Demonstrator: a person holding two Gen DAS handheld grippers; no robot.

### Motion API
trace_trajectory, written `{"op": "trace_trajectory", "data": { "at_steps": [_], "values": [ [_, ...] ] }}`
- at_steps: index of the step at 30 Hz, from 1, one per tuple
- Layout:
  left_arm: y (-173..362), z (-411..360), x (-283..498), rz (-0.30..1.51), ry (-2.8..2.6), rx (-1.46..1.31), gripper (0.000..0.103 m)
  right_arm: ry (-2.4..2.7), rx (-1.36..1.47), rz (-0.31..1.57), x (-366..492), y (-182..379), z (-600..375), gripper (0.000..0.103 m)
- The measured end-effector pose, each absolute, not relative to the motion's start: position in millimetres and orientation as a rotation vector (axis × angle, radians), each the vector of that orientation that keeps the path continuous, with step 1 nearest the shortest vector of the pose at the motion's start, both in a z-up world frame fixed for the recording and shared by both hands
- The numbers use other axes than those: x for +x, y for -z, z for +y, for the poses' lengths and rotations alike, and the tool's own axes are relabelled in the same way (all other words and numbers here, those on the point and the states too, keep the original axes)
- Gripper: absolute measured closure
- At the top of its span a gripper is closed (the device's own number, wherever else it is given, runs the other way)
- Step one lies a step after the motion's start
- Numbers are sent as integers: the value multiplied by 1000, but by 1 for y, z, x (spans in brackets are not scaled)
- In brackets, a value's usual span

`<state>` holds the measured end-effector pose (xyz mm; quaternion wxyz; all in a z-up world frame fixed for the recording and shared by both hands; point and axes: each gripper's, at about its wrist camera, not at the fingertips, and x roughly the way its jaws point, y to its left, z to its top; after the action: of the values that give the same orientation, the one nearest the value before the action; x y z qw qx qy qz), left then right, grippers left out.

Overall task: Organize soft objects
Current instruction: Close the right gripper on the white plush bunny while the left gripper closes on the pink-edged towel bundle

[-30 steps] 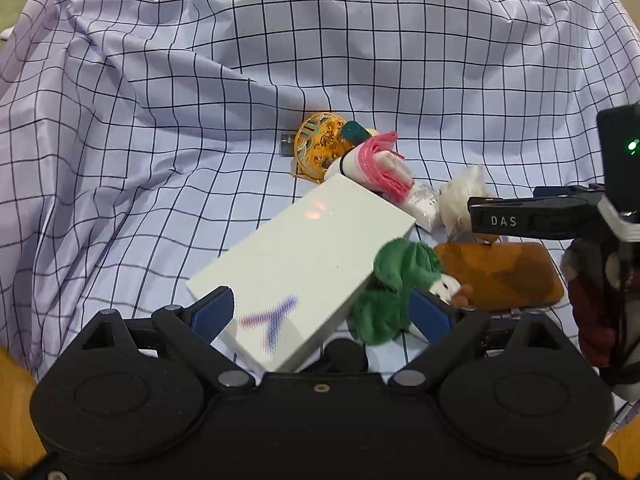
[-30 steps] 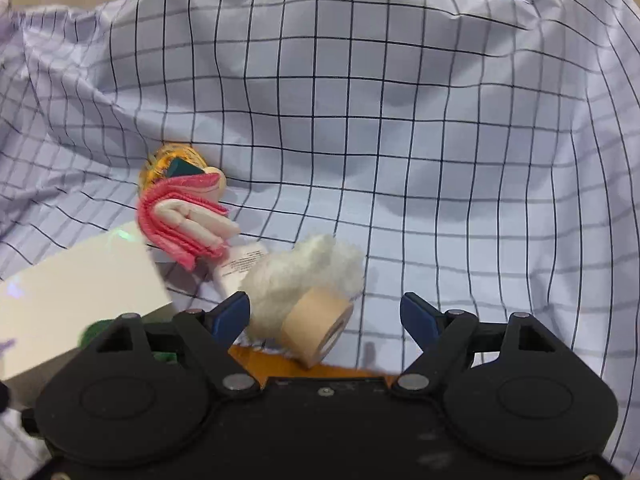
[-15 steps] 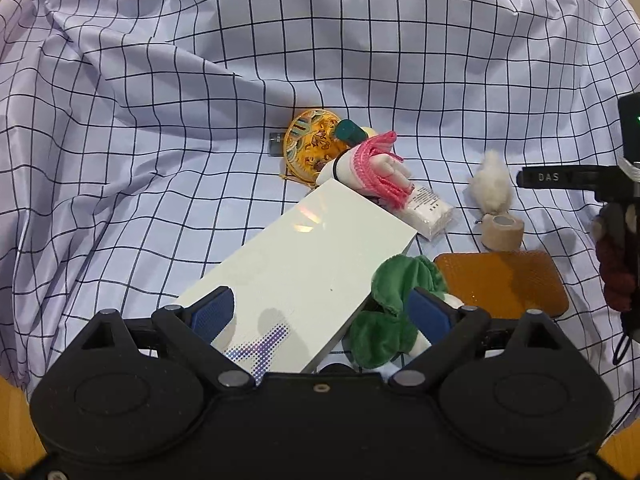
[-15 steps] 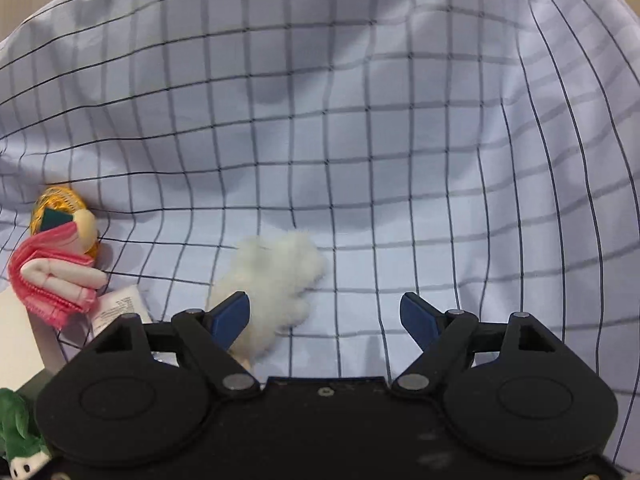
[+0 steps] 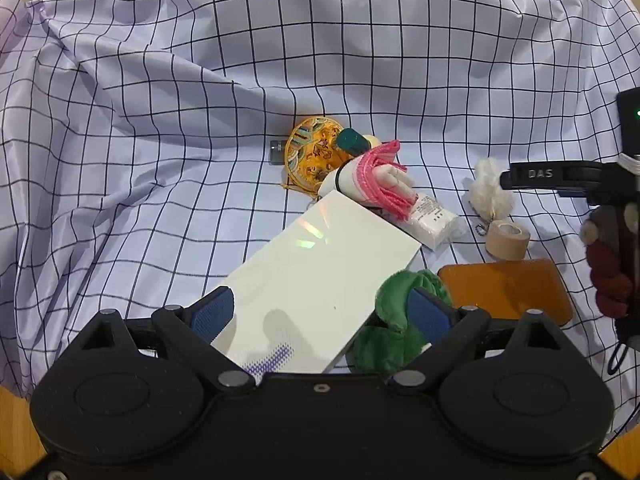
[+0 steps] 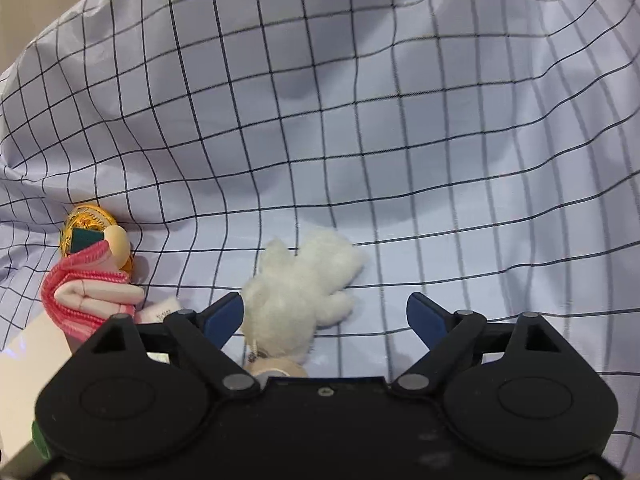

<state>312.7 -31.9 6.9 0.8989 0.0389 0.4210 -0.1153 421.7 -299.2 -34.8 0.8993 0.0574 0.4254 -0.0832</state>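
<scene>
A white fluffy plush (image 6: 304, 292) lies on the checked cloth (image 6: 360, 140) between the fingers of my right gripper (image 6: 325, 316), close to the left finger. The jaws are opening and neither pad presses on it. A tan tape roll (image 6: 276, 368) peeks out below the plush. My left gripper (image 5: 320, 312) hangs open over a white flat box (image 5: 320, 272), with a green plush (image 5: 400, 320) by its right finger. In the left wrist view the right gripper (image 5: 520, 178) reaches in from the right beside the white plush (image 5: 490, 192).
A pink and white rolled cloth (image 5: 380, 180), a yellow embroidered round piece (image 5: 316, 152) and a white packet (image 5: 434, 216) crowd behind the box. An orange pad (image 5: 504, 288) and the tape roll (image 5: 508, 234) lie to the right. Bare rumpled cloth spreads left and behind.
The right gripper swung to the right off the pile, rolled, and widened its jaws; the white plush now sits between its fingers. The left gripper shifted slightly over the box.
</scene>
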Motion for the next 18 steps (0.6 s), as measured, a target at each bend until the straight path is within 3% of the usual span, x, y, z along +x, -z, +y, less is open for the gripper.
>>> {"op": "trace_trajectory", "data": {
  "at_steps": [13, 16, 18],
  "values": [
    [-13, -40, 364, 857, 270, 66, 11, 181, 151, 983, 467, 68, -295, 13],
    [-13, -43, 375, 851, 283, 63, 11, 185, 135, 993, 470, 72, -293, 16],
    [-13, -45, 383, 850, 300, 50, 9, 182, 129, 1002, 472, 76, -293, 23]
  ]
}}
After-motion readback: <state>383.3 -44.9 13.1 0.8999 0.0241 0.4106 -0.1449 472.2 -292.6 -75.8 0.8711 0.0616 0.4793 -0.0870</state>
